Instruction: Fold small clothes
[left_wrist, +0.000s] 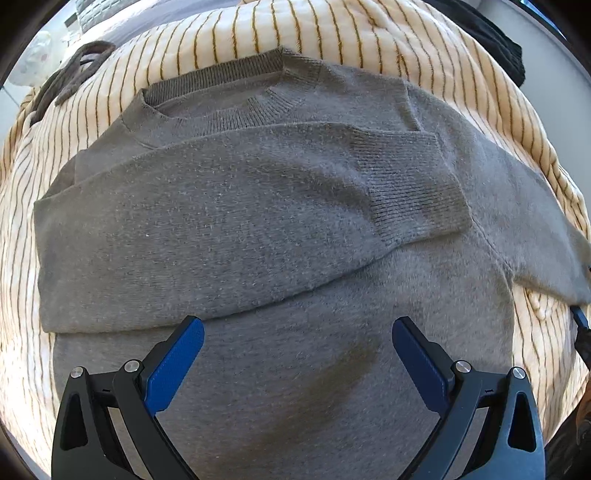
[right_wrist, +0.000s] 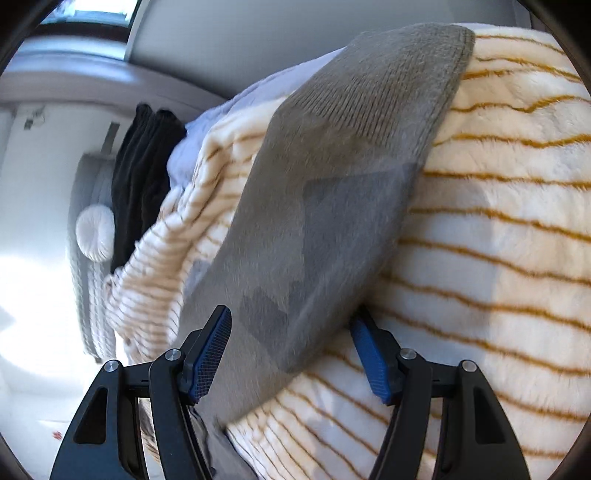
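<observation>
The grey sweater (left_wrist: 280, 206) lies flat on the cream blanket with mustard stripes (left_wrist: 92, 122), neckline toward the blanket's far edge, and one sleeve is already folded across the chest with its ribbed cuff (left_wrist: 413, 184) resting on the body. The step in hand looks like the second sleeve: it still stretches out toward the blanket's right edge, and in the right wrist view that other sleeve (right_wrist: 332, 192) runs away up the blanket between the fingers. The right gripper (right_wrist: 295, 350) is spread wide, its blue pads either side of the sleeve; the right-hand pad seems partly tucked under the cloth edge, but nothing is pinched yet. The left gripper (left_wrist: 297, 354) hovers over the lower body of the sweater, jaws wide apart and holding nothing. Next, I judge, the right one must close on the sleeve and carry it across the chest.
</observation>
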